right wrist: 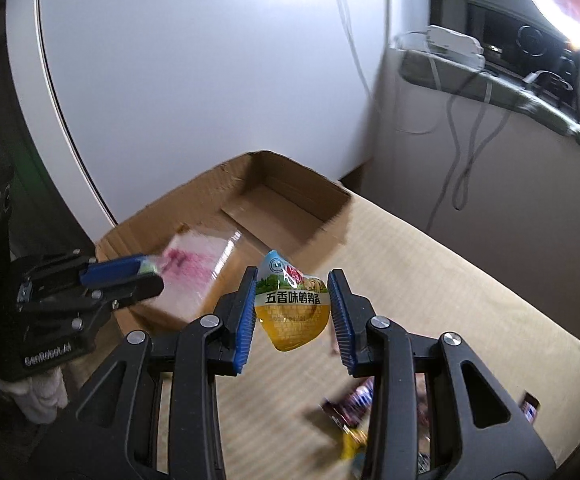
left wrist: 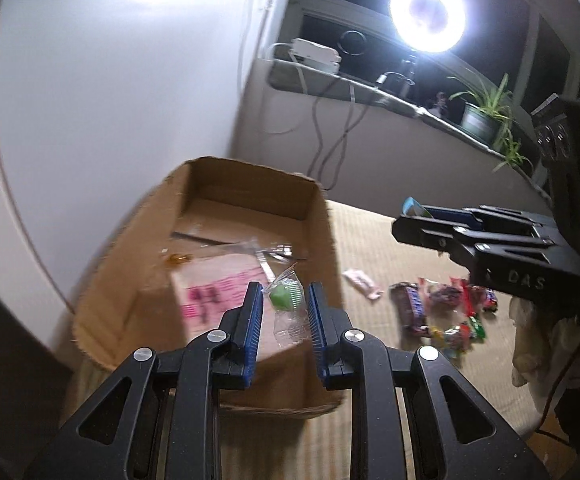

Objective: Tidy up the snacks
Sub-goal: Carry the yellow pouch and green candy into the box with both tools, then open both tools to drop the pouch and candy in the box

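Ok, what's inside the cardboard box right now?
In the box: a pink-printed packet, clear wrappers and a small amber piece. The left gripper and its green candy cover part of the floor; the near corner is hidden.

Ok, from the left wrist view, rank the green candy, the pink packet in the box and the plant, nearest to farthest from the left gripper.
1. Green candy, between the left gripper's fingers.
2. Pink packet, on the box floor, just left.
3. Plant, on the far sill, upper right.
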Motion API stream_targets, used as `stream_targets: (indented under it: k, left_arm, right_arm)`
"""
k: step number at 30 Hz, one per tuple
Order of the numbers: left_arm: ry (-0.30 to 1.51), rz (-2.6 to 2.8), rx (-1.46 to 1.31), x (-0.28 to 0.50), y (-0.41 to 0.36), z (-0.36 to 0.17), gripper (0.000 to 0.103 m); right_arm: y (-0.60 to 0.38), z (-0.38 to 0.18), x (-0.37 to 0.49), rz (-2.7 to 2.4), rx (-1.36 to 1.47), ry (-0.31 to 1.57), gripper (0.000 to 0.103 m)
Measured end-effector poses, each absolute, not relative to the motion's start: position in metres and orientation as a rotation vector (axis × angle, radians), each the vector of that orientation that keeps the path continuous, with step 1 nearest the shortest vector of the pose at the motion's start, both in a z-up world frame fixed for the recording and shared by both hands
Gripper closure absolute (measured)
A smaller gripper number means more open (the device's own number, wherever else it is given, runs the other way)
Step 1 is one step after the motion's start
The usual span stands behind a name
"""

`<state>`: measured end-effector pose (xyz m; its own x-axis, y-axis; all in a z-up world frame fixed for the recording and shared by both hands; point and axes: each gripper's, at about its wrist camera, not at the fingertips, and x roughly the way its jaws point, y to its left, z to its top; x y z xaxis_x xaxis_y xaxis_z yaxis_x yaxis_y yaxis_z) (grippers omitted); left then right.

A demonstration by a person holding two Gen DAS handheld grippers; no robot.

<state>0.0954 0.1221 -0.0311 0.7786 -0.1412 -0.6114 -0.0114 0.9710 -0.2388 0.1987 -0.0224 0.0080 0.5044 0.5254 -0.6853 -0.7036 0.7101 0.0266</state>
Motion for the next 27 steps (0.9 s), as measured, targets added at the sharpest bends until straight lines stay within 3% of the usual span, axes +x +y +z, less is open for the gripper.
stream_targets:
  k: [24,27]
  left_arm:
    - [0.687,-0.02,-0.267,0.096,0.144,-0.04,0.081]
    - [0.69,-0.018,-0.268,0.099,0.143,-0.041,0.074]
  right_arm:
    - [0.058,-0.025,0.246,0.797,-0.32,0.803,0.062]
    - [0.059,-0.025,0.247,0.798,-0.323,0.803,0.037]
